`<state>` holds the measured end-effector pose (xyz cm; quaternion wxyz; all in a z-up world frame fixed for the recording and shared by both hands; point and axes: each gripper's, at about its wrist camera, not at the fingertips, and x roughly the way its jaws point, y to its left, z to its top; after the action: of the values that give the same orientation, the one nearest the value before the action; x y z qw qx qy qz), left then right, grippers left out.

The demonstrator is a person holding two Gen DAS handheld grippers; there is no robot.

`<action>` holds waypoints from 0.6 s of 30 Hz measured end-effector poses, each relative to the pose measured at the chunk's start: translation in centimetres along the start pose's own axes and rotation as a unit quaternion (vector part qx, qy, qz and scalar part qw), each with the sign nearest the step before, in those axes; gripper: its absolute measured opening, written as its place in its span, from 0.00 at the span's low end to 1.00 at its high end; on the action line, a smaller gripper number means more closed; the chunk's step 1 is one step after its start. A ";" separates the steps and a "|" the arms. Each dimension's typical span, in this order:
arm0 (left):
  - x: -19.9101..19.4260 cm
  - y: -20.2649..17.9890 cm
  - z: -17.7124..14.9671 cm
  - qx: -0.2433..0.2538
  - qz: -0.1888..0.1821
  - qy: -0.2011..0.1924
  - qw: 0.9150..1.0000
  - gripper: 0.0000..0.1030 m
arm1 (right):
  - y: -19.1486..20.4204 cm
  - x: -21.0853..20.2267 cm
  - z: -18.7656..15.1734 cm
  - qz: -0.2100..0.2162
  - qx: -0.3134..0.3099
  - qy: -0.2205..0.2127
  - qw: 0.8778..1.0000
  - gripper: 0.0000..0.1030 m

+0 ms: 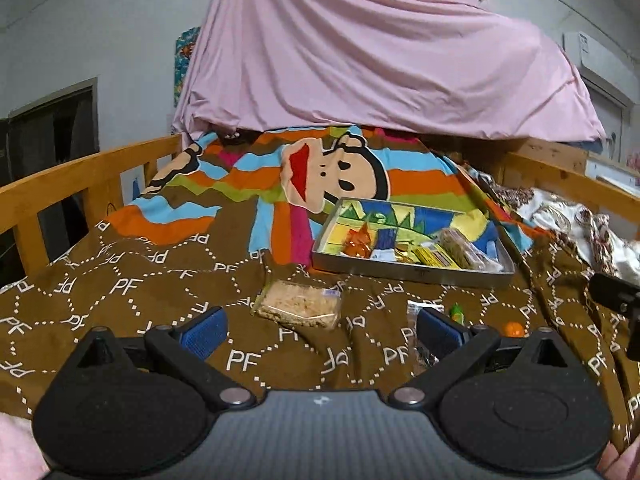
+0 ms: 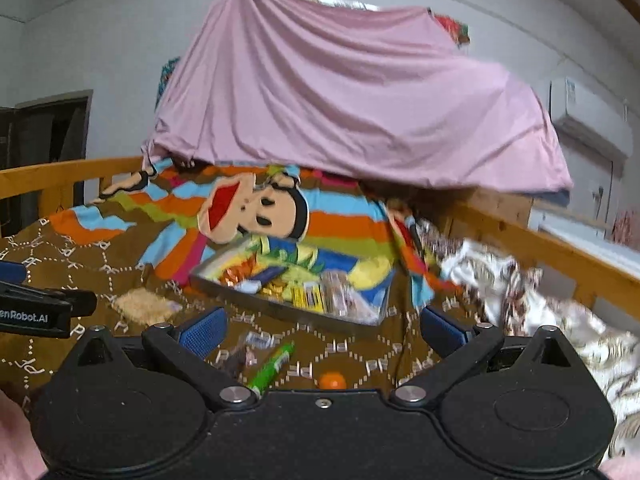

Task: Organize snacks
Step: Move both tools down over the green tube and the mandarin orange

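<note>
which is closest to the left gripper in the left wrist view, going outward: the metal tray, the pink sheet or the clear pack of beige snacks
1. Clear pack of beige snacks, on the brown blanket just ahead of the open left gripper.
2. Metal tray, farther back and to the right.
3. Pink sheet, hanging at the far end of the bed.

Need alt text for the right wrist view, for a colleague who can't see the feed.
The right gripper hangs open and empty over a brown patterned bedspread, just above a green stick-shaped packet, a small orange snack and a clear wrapper. Beyond lies a metal tray holding packaged snacks, with a pale rectangular snack pack to its left.
</note>
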<state>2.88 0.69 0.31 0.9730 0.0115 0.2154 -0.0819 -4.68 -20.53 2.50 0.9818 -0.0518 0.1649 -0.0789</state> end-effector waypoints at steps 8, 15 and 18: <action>0.9 -1.0 -0.5 0.021 -0.053 0.044 0.997 1.00 | 0.4 1.0 -0.3 0.007 -0.009 0.030 0.999 0.99; 1.6 -1.3 -0.3 0.025 -0.093 0.073 0.993 1.00 | 0.0 2.2 -0.3 0.030 0.000 0.065 0.997 0.99; 2.4 -1.4 0.2 0.030 -0.133 0.087 0.987 1.00 | -1.1 3.7 -0.1 0.047 0.032 0.095 0.994 0.99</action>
<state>4.89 -1.08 -0.46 0.9304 0.0191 0.2959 -0.2154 -1.41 -22.25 1.40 0.9655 -0.0044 0.2568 -0.0421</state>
